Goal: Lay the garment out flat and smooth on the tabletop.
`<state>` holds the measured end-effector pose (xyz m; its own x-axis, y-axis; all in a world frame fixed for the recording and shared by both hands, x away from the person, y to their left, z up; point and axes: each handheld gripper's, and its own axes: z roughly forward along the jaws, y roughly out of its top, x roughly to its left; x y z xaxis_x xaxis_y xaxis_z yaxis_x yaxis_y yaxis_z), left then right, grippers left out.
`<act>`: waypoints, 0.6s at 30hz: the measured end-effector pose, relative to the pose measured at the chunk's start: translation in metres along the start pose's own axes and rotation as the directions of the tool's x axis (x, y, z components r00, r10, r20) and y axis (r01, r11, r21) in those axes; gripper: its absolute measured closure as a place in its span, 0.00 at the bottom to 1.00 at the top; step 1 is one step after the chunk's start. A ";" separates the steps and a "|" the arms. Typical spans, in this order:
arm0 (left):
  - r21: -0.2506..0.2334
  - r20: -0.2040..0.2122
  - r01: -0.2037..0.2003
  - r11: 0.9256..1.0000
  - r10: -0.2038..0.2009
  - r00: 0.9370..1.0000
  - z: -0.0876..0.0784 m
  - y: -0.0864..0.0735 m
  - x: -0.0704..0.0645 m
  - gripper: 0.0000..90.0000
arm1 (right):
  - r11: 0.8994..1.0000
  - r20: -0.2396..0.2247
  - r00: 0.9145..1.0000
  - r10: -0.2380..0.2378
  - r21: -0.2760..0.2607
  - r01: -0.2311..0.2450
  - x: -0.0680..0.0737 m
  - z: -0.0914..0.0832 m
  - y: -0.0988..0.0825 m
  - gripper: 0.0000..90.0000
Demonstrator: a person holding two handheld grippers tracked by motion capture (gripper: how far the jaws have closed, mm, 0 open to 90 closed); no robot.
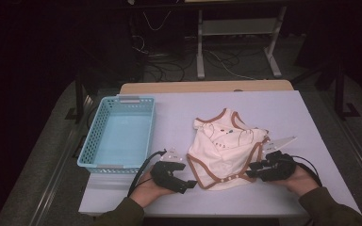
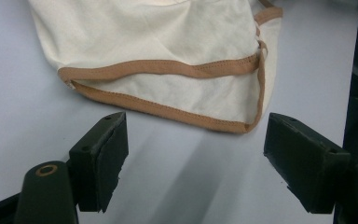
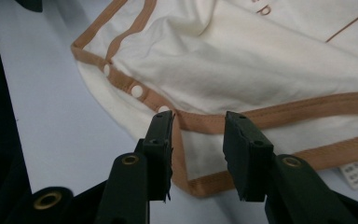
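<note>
between right gripper (image 3: 198,154) jaws: bodysuit (image 3: 242,56) hem

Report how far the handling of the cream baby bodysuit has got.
Done: nothing visibly; the cream, brown-trimmed baby bodysuit lies spread on the white table, and the light-blue plastic basket holds nothing. In hand: the right gripper straddles the hem by the snaps, pads not yet pressing. The left gripper is open, short of the hem. Left: gripping.
</note>
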<state>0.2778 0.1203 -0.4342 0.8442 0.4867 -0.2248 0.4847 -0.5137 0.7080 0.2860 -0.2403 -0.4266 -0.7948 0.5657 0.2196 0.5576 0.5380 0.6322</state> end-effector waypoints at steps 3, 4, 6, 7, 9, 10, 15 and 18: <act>-0.001 0.000 -0.002 1.000 0.002 1.000 0.000 0.000 0.000 0.23 | 1.000 -0.012 1.000 -0.004 0.013 0.004 0.001 0.004 -0.001 0.70; 0.001 0.000 -0.003 1.000 0.003 1.000 0.000 0.000 0.000 0.24 | 0.999 -0.020 1.000 -0.007 0.031 0.007 0.002 0.007 -0.001 0.71; 0.002 0.000 -0.006 1.000 0.006 1.000 0.000 0.000 -0.001 0.23 | 0.999 -0.029 1.000 -0.005 0.037 0.006 0.003 0.008 -0.002 0.72; 0.001 0.001 -0.009 1.000 0.009 1.000 0.000 0.000 -0.001 0.24 | 0.999 -0.037 0.999 -0.011 0.053 0.013 0.003 0.011 -0.002 0.73; 0.003 0.000 -0.009 1.000 0.009 1.000 0.000 0.000 -0.001 0.24 | 0.998 -0.043 0.999 -0.011 0.059 0.013 0.003 0.011 -0.002 0.74; 0.002 -0.001 -0.009 1.000 0.009 1.000 0.000 0.001 -0.001 0.24 | 0.998 -0.049 0.999 -0.010 0.061 0.013 0.003 0.012 -0.002 0.75; -0.005 -0.001 -0.019 1.000 0.019 1.000 0.000 0.001 -0.002 0.24 | 0.996 -0.064 0.998 -0.009 0.092 0.014 0.002 0.015 -0.003 0.78; -0.006 -0.001 -0.021 1.000 0.021 1.000 0.000 0.001 -0.003 0.24 | 0.996 -0.073 0.997 -0.006 0.092 0.013 0.002 0.016 -0.003 0.81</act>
<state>0.2761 0.1185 -0.4325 0.8538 0.4766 -0.2095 0.4658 -0.5198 0.7161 0.2864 -0.2310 -0.4402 -0.8135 0.5154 0.2695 0.5672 0.6004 0.5637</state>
